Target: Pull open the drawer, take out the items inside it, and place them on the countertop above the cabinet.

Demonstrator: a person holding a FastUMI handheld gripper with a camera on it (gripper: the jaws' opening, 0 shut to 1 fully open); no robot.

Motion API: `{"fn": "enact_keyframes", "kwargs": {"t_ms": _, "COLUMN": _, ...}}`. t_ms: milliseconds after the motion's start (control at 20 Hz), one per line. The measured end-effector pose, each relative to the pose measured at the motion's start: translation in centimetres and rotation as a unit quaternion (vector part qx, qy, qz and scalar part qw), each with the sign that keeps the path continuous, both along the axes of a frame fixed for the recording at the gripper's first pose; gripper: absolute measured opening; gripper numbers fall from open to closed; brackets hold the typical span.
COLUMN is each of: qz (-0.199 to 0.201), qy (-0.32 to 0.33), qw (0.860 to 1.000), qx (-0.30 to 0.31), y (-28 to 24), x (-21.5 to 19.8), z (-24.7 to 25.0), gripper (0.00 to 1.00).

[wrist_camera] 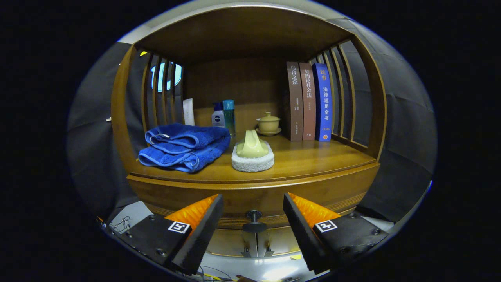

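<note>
A wooden cabinet stands before me, its drawer front closed under the countertop. A dark round knob sticks out from the middle of the drawer front. My gripper is open, one finger on each side of the knob and clear of it. The knob sits between the fingertips. The inside of the drawer is hidden.
On the countertop lie a folded blue towel, a white ring-shaped cloth holding a pale yellow item, two bottles, a lidded tea cup and three upright books. Slatted wooden sides and a top shelf enclose the countertop.
</note>
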State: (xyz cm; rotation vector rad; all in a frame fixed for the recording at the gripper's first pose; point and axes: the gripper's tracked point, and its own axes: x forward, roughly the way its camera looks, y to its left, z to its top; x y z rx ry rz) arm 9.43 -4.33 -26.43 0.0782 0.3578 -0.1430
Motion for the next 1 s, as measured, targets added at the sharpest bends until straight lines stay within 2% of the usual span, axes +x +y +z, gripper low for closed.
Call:
{"fn": "enact_keyframes", "kwargs": {"t_ms": 150, "qz": -0.005, "qy": -0.012, "qw": 1.0, "qx": -0.005, "y": -0.6, "x": -0.7, "z": 3.9, "gripper": 1.0}}
{"fn": "enact_keyframes", "kwargs": {"t_ms": 350, "qz": 0.0, "qy": -0.048, "qw": 0.999, "qx": 0.004, "y": -0.6, "x": -1.0, "z": 11.6, "gripper": 1.0}}
{"fn": "enact_keyframes", "kwargs": {"t_ms": 600, "qz": 0.026, "qy": -0.075, "qw": 0.996, "qx": 0.036, "y": 0.3, "x": -2.1, "z": 20.8, "gripper": 1.0}}
{"fn": "enact_keyframes", "kwargs": {"t_ms": 750, "qz": 0.033, "qy": -0.087, "qw": 0.995, "qx": 0.037, "y": 0.7, "x": -3.6, "z": 24.1, "gripper": 1.0}}
{"fn": "enact_keyframes", "kwargs": {"t_ms": 1000, "qz": 0.045, "qy": -0.101, "qw": 0.994, "qx": -0.01, "y": 1.8, "x": -5.9, "z": 26.6, "gripper": 0.99}}
